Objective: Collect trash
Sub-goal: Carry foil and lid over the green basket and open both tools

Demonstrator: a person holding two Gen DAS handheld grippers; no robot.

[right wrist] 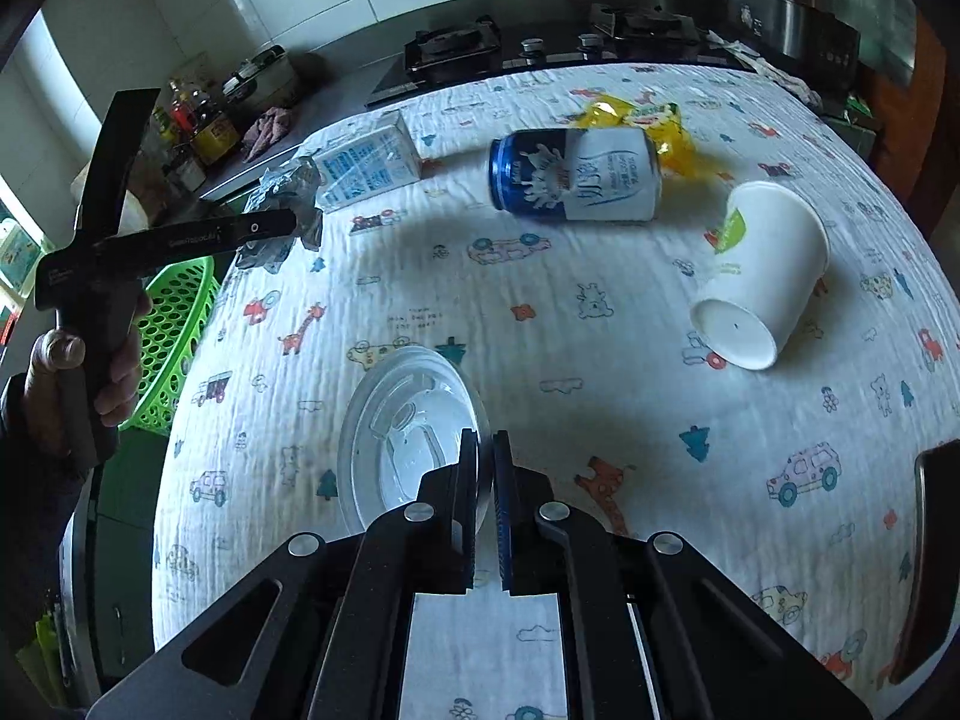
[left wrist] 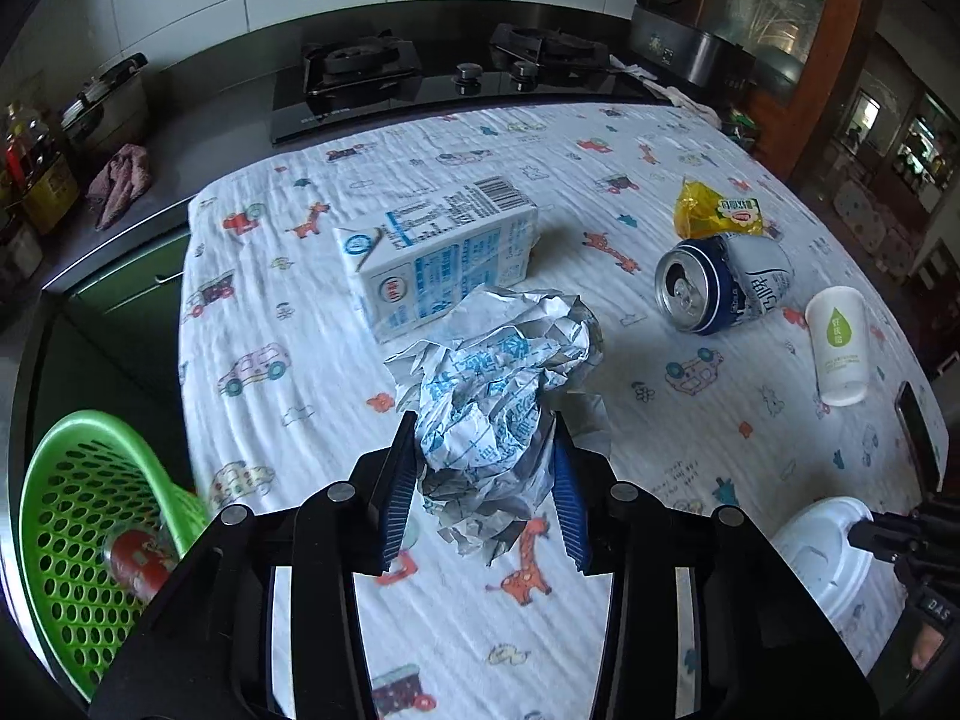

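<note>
The left gripper [left wrist: 485, 480] clamped its jaws on the crumpled silver-and-blue foil wrapper [left wrist: 498, 384] over the desk; the right gripper [right wrist: 486, 504] pinched the white plastic lid [right wrist: 396, 438]. Both likely needed carrying to the green perforated basket [left wrist: 66, 516].

Your left gripper [left wrist: 485, 462] has its pads against both sides of a crumpled foil wrapper [left wrist: 498, 384] printed in blue. Landmark: the wrapper. Milk carton [left wrist: 441, 261] lies on its side just behind it, touching or nearly so. Dented can [left wrist: 723, 283] right of it, yellow packet [left wrist: 714, 211] behind the can. Paper cup [left wrist: 839, 343] further right. White lid [left wrist: 825, 552] near right. Green basket [left wrist: 90, 534] off the cloth's edge, lower left, red item inside.
</note>
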